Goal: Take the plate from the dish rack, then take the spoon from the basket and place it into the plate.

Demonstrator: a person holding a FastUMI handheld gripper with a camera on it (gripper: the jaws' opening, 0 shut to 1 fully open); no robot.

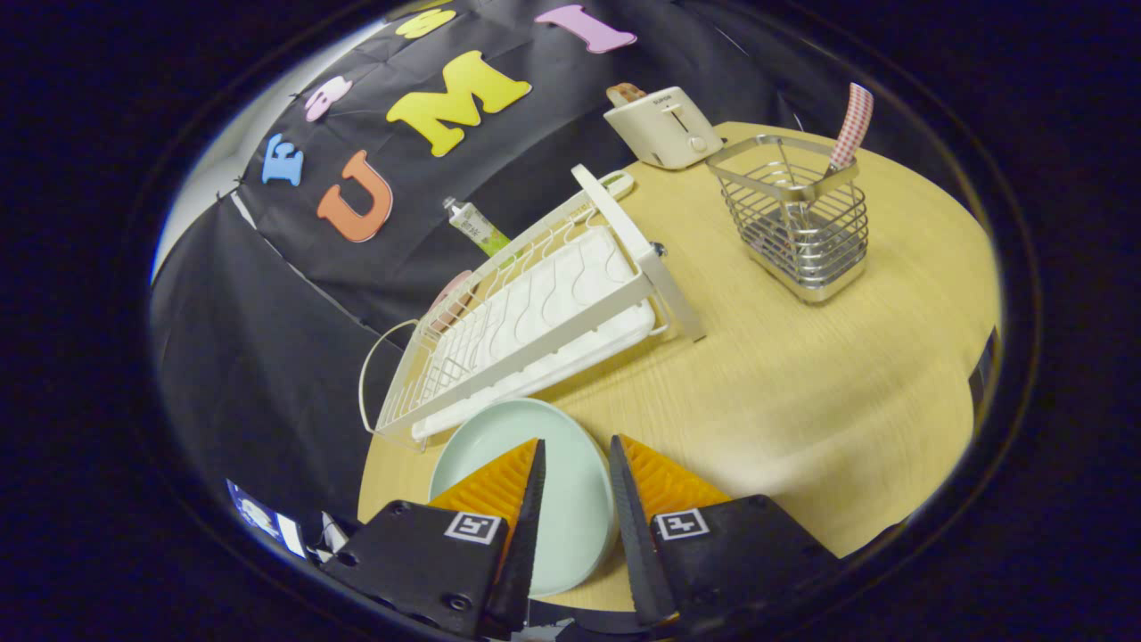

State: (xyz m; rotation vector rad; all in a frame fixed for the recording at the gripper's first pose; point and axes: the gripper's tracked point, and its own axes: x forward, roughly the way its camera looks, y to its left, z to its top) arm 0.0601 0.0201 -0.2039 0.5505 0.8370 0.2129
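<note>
The gripper hangs with its fingers parted over the pale plate lying flat on the tabletop beside the dish rack, and reaching for the spoon could tip the light basket.

I read a small dark word on the toaster top | too blurred to spell | square markers on gripper fingers, parted.
</note>
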